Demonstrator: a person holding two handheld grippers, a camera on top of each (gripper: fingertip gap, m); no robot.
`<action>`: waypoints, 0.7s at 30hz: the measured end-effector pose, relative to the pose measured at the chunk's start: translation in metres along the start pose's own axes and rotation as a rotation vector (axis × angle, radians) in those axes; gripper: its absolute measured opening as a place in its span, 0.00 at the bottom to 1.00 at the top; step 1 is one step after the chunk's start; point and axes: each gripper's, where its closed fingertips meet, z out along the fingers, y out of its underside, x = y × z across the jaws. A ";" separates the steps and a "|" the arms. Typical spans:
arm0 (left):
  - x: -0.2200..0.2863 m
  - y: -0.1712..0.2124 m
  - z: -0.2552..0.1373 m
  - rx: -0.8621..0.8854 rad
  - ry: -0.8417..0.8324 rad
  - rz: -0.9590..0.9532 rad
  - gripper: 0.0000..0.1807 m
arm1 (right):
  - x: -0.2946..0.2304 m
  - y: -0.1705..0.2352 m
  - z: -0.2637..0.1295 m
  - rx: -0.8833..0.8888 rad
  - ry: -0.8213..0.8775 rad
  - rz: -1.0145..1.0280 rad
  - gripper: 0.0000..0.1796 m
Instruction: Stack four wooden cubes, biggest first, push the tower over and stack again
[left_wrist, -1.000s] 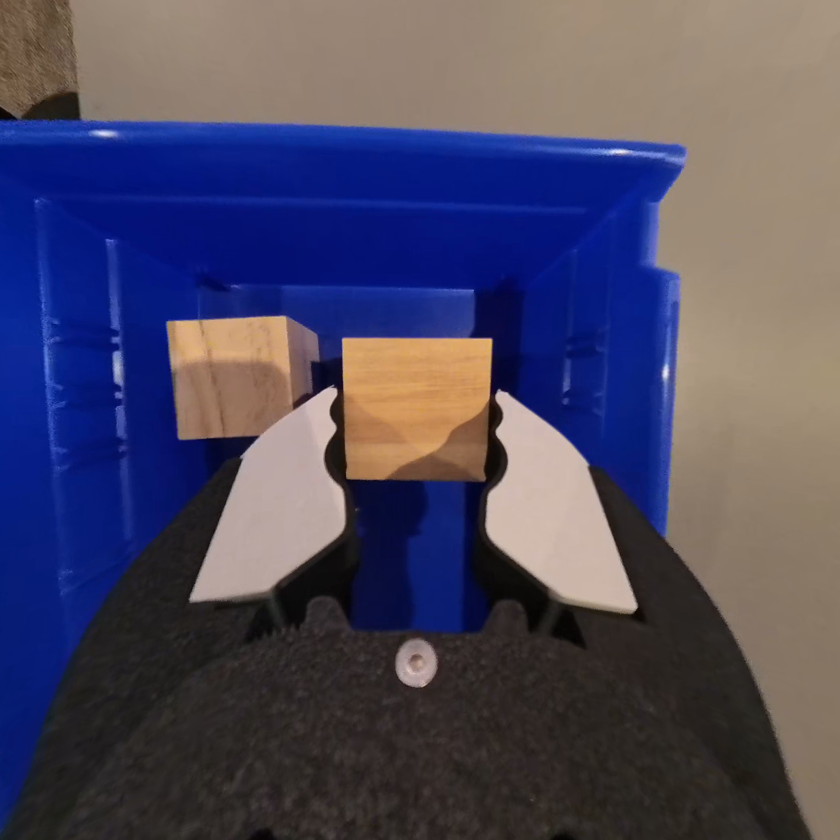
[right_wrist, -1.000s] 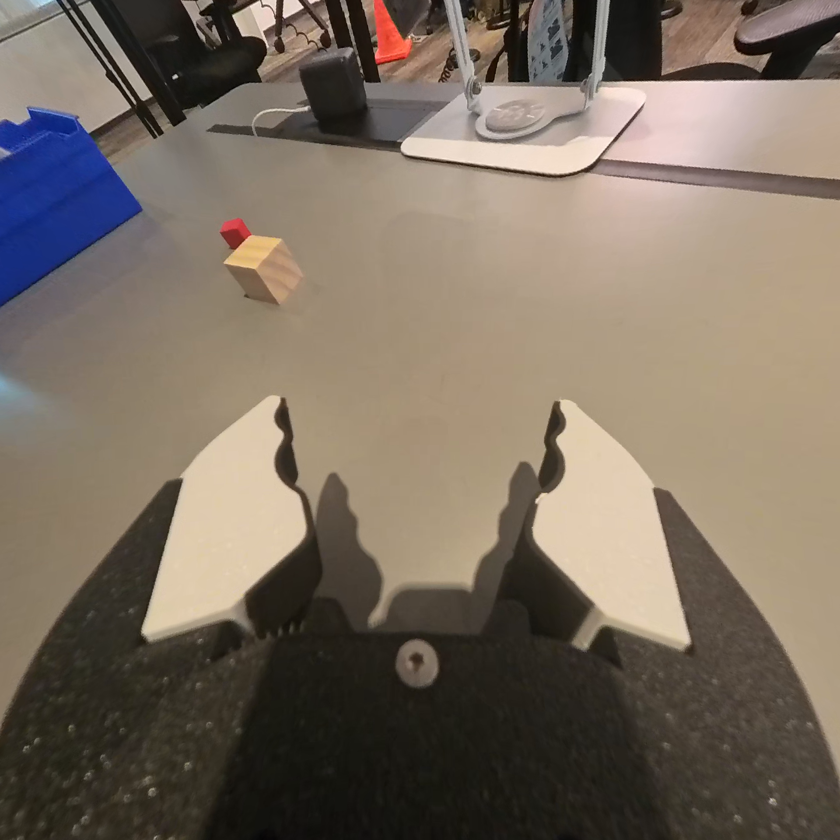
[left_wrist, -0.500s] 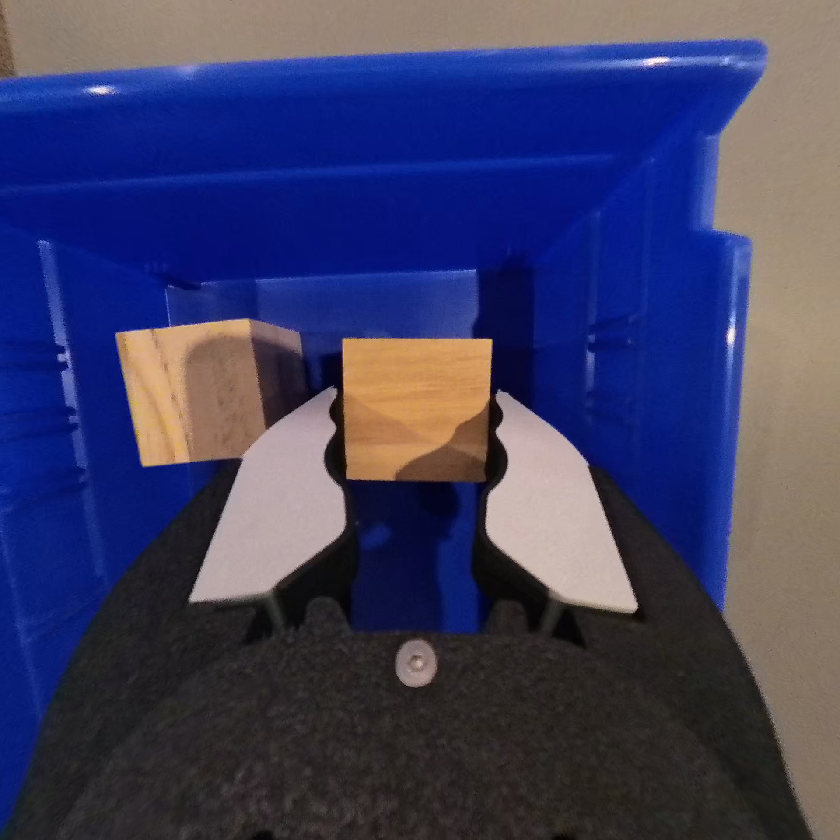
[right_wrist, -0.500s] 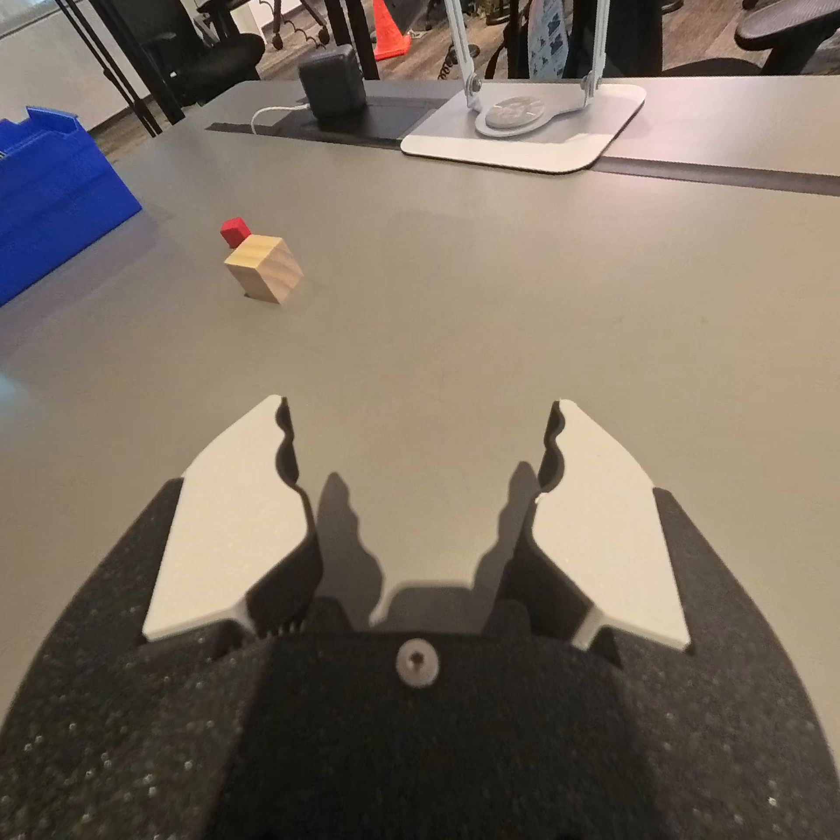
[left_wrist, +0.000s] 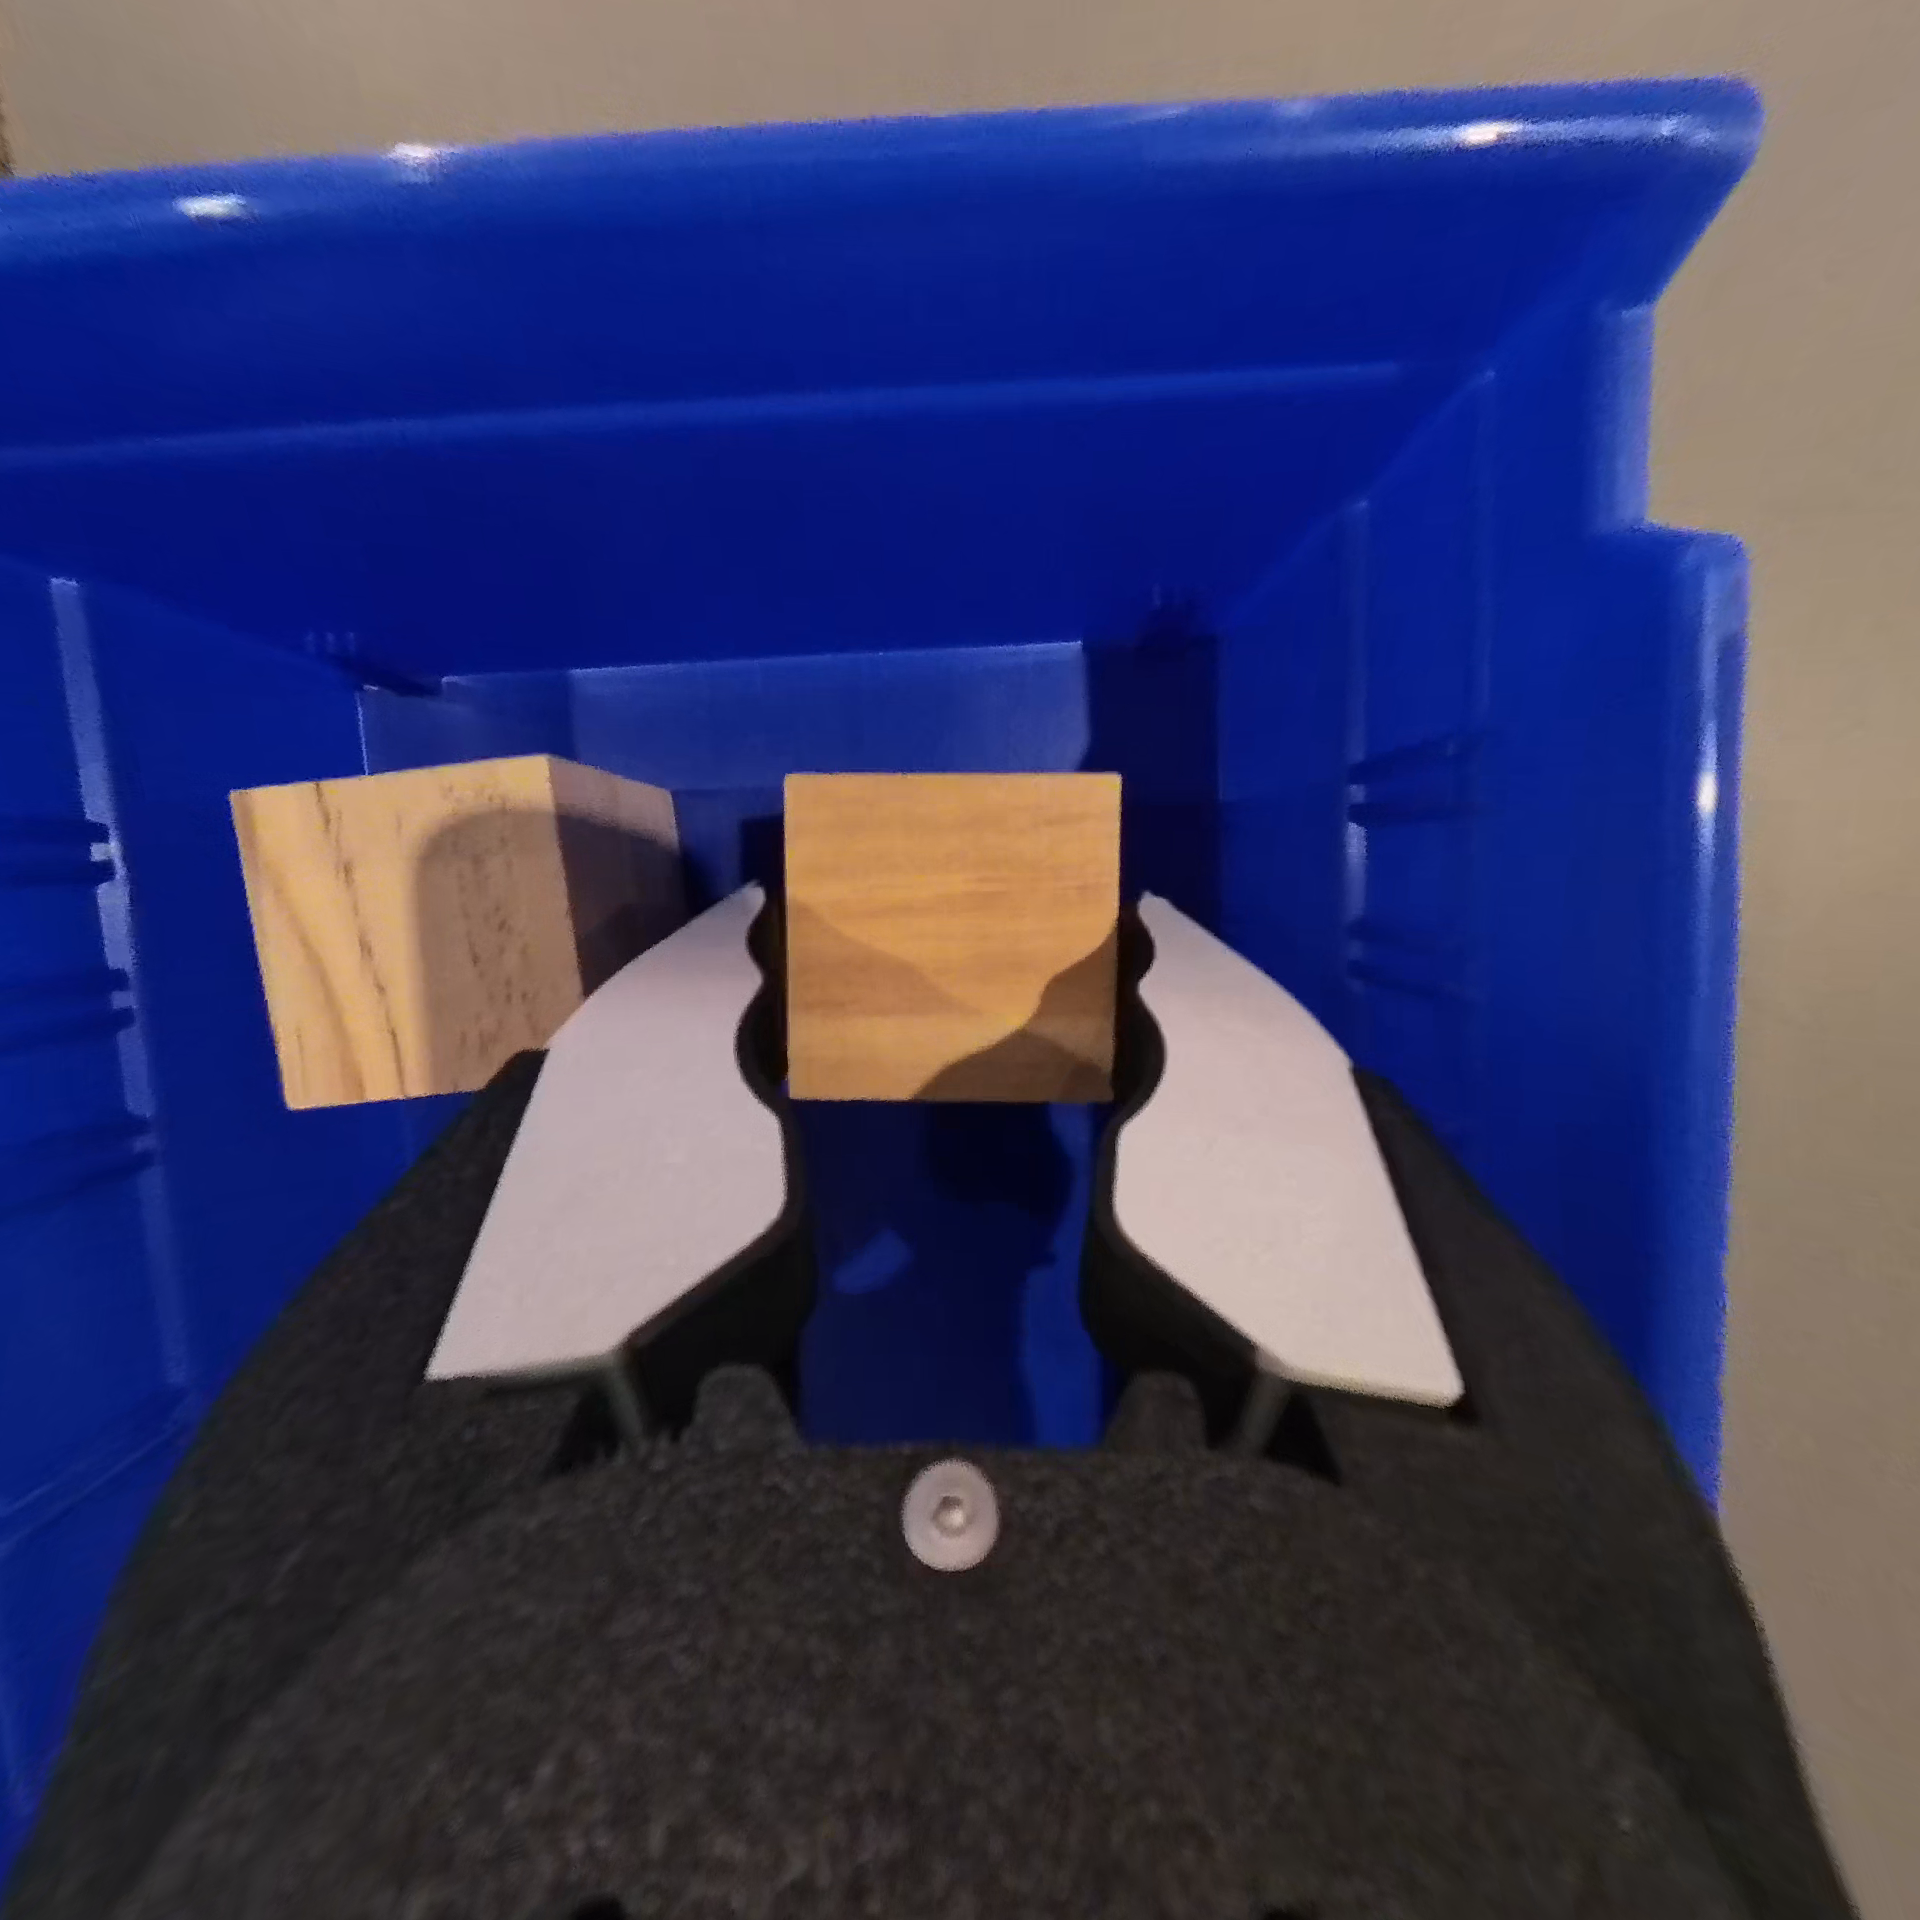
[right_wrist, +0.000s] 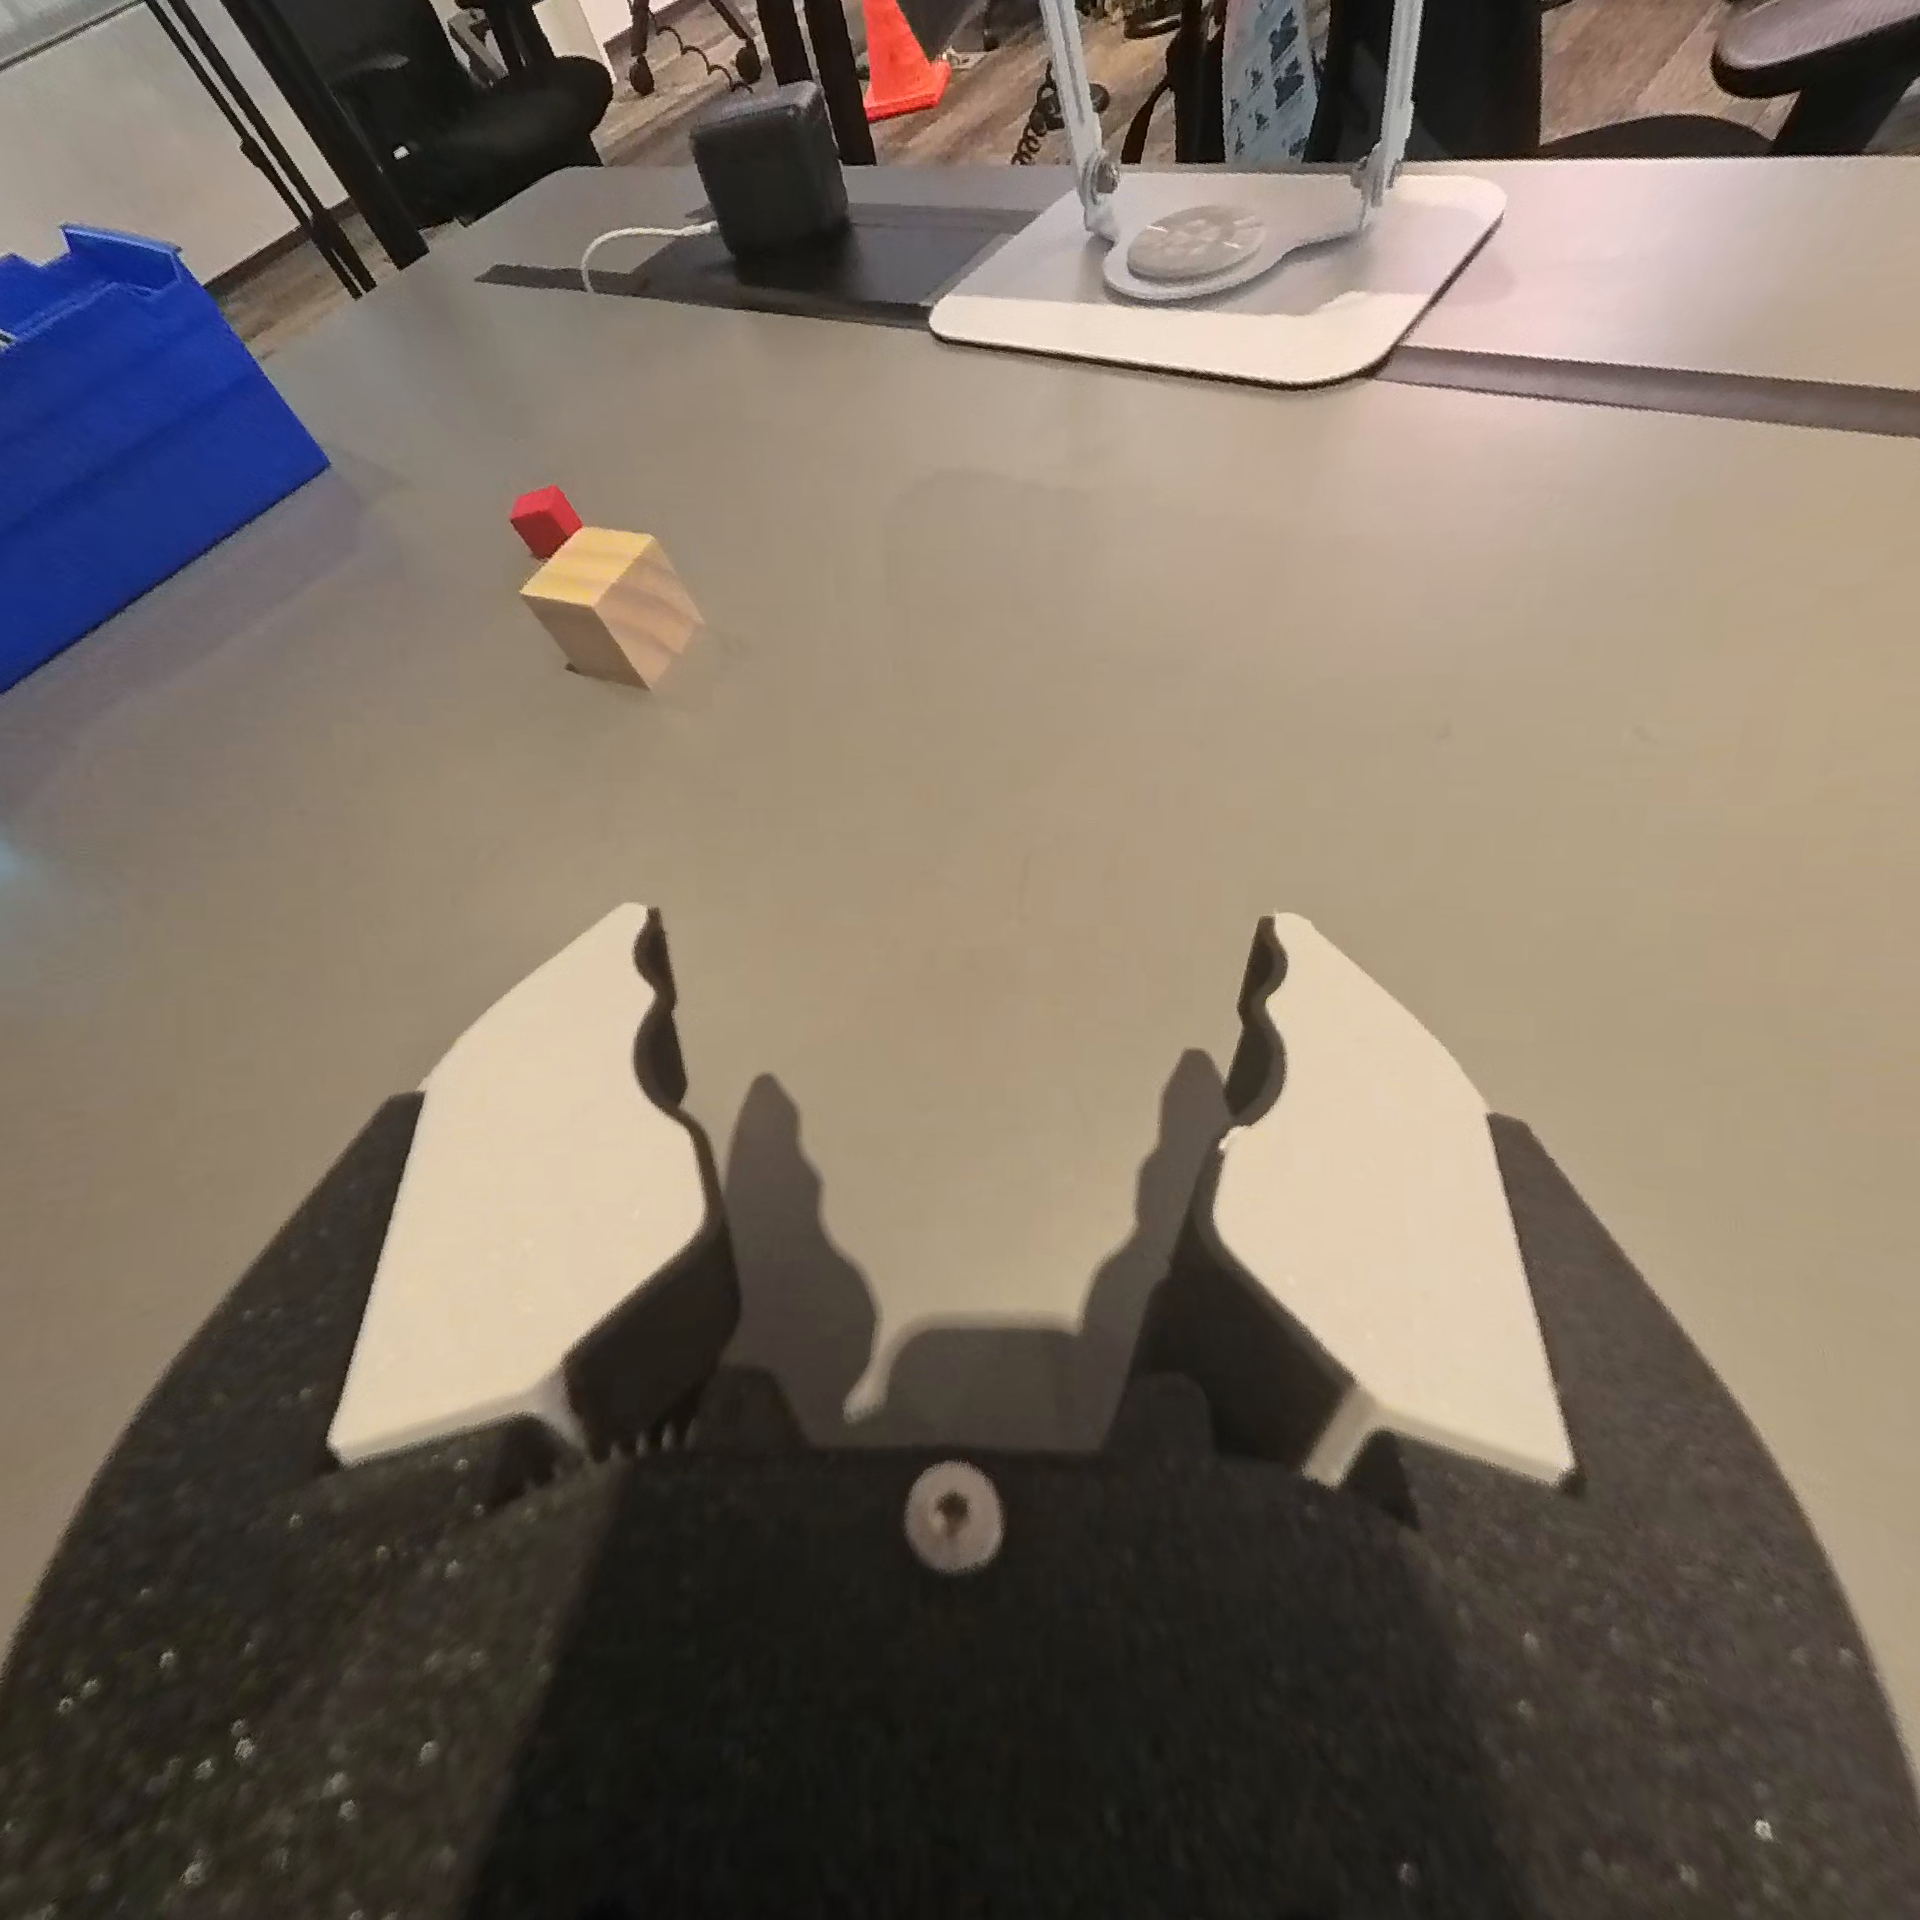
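Note:
In the left wrist view my left gripper (left_wrist: 951, 904) is shut on a wooden cube (left_wrist: 951, 935) and holds it inside a blue plastic bin (left_wrist: 935, 343). A larger, paler wooden cube (left_wrist: 405, 935) lies in the bin just to its left, partly behind my left finger. In the right wrist view my right gripper (right_wrist: 956, 925) is open and empty, low over the grey table (right_wrist: 1299, 675). Far ahead on the left a light wooden cube (right_wrist: 613, 608) lies on the table with a small red cube (right_wrist: 542, 517) right behind it.
The blue bin also shows at the left edge of the right wrist view (right_wrist: 125, 457). At the table's far side stand a black box (right_wrist: 771, 171) with a white cable and a white lamp base (right_wrist: 1226, 270). Chairs and an orange cone stand beyond. Some 65 centimetres of space lies between my two pairs of fingers.
The left gripper with its cube has shifted inside the bin; the bin's walls and the paler cube have moved in its view. The right gripper has stayed still and open.

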 end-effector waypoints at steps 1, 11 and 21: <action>-0.001 0.000 -0.001 0.007 0.002 -0.005 0.37 | 0.000 0.000 0.000 0.002 -0.001 -0.001 0.58; -0.010 -0.070 -0.143 0.416 0.087 0.041 0.49 | 0.004 -0.007 -0.010 0.032 0.010 -0.016 0.58; 0.258 -0.080 -0.177 0.514 0.502 0.709 0.48 | 0.011 -0.023 -0.004 0.098 -0.014 -0.034 0.58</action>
